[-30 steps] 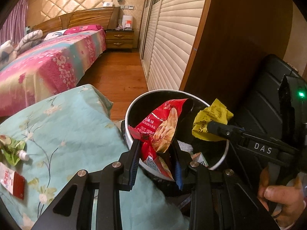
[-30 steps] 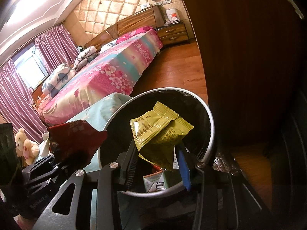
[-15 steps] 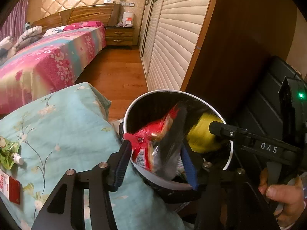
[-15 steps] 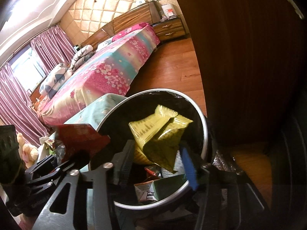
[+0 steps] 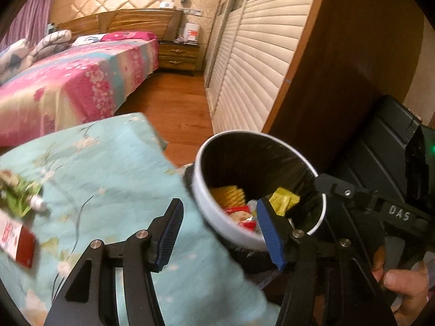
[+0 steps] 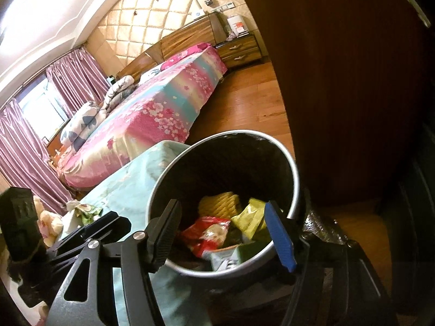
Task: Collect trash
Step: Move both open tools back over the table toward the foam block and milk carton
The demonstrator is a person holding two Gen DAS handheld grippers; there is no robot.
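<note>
We had both claws, the left gripper (image 5: 220, 235) and the right gripper (image 6: 227, 235), just sprung apart and empty; red wrapper (image 6: 208, 233) and yellow packet (image 6: 248, 218) lay inside the bin (image 6: 295, 179).

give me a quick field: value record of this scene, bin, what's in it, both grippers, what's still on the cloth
bin: round trash bin with a black liner, beside the floral cloth
in bin: red snack bag, yellow-green packet
left gripper: open, nothing between its jaws
right gripper: open over the bin, nothing held
left on cloth: green wrapper, red and white packet
</note>
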